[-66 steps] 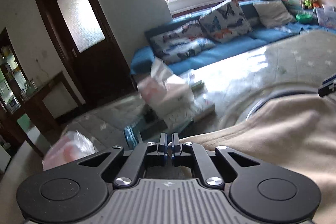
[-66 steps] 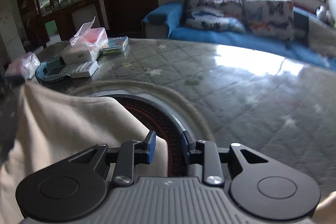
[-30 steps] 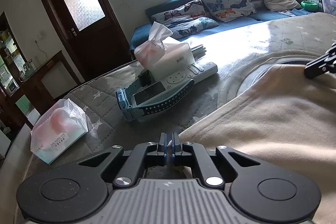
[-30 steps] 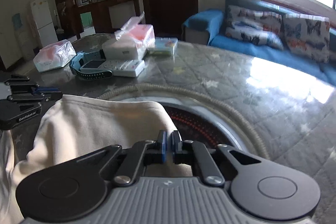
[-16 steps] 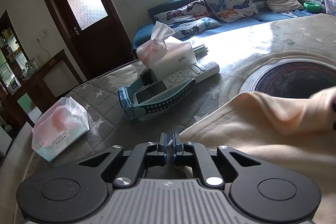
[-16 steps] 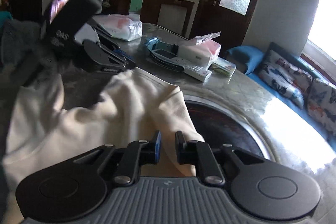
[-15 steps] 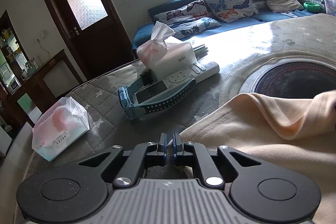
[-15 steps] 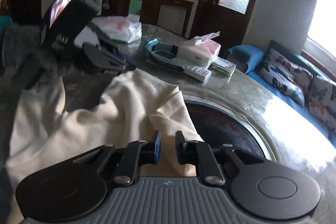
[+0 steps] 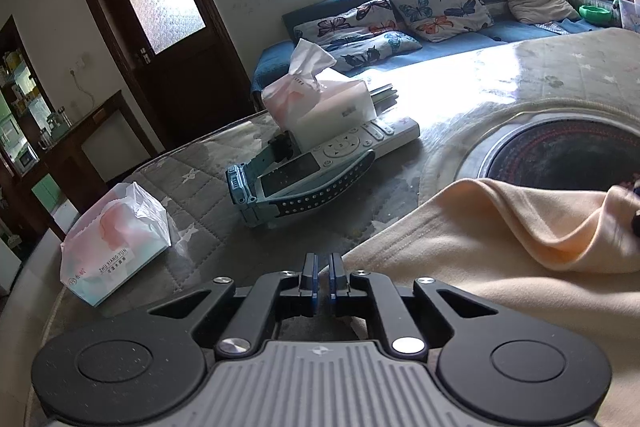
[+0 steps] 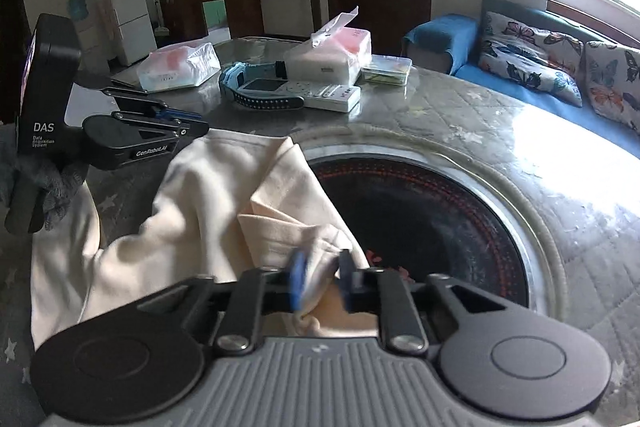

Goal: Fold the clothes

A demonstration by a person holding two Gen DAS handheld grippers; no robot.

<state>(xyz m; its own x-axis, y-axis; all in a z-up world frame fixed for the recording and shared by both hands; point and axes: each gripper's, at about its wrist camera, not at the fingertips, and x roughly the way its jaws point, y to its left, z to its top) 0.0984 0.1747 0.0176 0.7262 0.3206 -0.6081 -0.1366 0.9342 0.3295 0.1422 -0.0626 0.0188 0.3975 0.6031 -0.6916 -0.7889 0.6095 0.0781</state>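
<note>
A cream garment [image 10: 208,211] lies on the round table, one corner folded back over itself; in the left wrist view the garment [image 9: 500,239] fills the lower right. My right gripper [image 10: 320,281] is open, its blurred fingers either side of the folded corner. My left gripper [image 9: 322,275] sits at the garment's far edge, jaws slightly apart with nothing seen between them. It also shows in the right wrist view [image 10: 184,123], beside the cloth's edge.
A dark round hotplate [image 10: 420,219] is set in the table's middle. Behind the garment lie a tissue box [image 9: 324,103], a remote and a blue watch [image 9: 288,183], and a soft tissue pack [image 9: 116,243]. A blue sofa [image 9: 440,23] stands beyond.
My right gripper carried a garment corner back over the cloth, then opened wide around it. My left gripper's jaws parted slightly; it stayed in place.
</note>
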